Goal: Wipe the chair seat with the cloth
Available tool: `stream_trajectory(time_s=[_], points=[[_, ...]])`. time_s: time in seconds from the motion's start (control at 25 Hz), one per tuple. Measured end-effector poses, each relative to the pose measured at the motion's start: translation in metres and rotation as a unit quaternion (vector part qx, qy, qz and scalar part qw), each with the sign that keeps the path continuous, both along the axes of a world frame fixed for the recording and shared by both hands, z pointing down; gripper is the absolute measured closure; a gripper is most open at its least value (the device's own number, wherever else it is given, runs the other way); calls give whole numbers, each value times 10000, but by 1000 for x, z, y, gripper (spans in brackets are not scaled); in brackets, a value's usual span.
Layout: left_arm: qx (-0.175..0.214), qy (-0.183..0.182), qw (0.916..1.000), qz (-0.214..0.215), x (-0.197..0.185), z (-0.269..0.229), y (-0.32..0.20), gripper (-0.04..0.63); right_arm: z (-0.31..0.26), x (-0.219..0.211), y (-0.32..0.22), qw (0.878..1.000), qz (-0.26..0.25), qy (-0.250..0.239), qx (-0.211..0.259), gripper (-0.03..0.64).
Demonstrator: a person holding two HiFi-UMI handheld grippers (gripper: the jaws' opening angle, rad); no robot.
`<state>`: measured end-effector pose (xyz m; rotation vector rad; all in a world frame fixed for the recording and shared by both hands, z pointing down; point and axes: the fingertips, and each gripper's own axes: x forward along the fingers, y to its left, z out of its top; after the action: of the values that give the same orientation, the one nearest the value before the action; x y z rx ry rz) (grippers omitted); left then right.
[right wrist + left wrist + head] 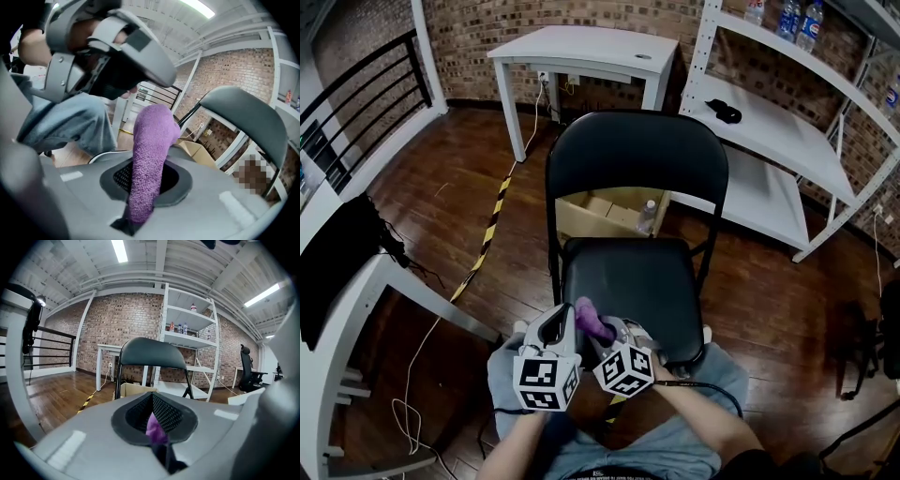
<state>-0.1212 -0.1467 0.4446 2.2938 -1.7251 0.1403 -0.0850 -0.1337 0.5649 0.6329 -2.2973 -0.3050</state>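
Ahead of me stands the black folding chair (636, 155), and the chair seat (630, 279) lies bare just beyond both tools. A cardboard box (598, 214) sits on the floor behind it, under the backrest.

I have the two grippers side by side at the seat's near edge, over my lap. The left gripper (559, 326) has its jaws drawn together, and in its own view only a small tuft of the purple cloth (156, 429) shows pinched in the seam. The right gripper (615, 336) is likewise closed down tight on the same cloth (151, 164), which rises out of its jaws as a thick roll. From the head view the cloth (592, 319) bridges the two tools, above the seat's front edge.
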Motion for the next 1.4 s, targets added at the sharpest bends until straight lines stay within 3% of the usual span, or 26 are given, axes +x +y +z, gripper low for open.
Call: stream_trajectory(time_s=[0.44,0.68,0.92,1.16,1.4], points=[[111,-22,9994,315,32,-5,-31,591,-41,27,-136,9973,372,250,582,571],[-65,-123,9981,592,50,10,-47,591,-16,32,-183,9954,338,669,602,571],[-200,-153,9981,565,51,21,-53,591,23,47,-231,9917,506,1093,457,571],[-422,-171,9977,499,46,37,-58,591,54,68,-259,9873,789,1356,265,571],[-421,-227,9978,449,43,37,-57,591,64,69,-253,9878,757,1347,208,571]])
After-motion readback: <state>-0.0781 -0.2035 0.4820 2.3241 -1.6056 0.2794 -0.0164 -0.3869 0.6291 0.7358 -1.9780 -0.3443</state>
